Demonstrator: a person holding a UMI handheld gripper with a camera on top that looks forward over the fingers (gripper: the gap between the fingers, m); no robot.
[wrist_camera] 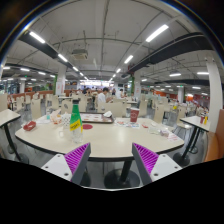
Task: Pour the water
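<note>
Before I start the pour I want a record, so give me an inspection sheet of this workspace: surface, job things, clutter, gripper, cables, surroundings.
Surface: pale round table, beyond the gripper's fingers.
Job's things: green and yellow bottle upright on the table; red cup further along it, apart from the bottle.
Clutter: small red item and a flat dark item on the table; too small to identify.
Gripper: gripper open, purple pads showing, nothing between the fingers.
Cables: nothing seen.
Surroundings: large hall with ceiling strip lights, more tables, a person in the distance.
</note>
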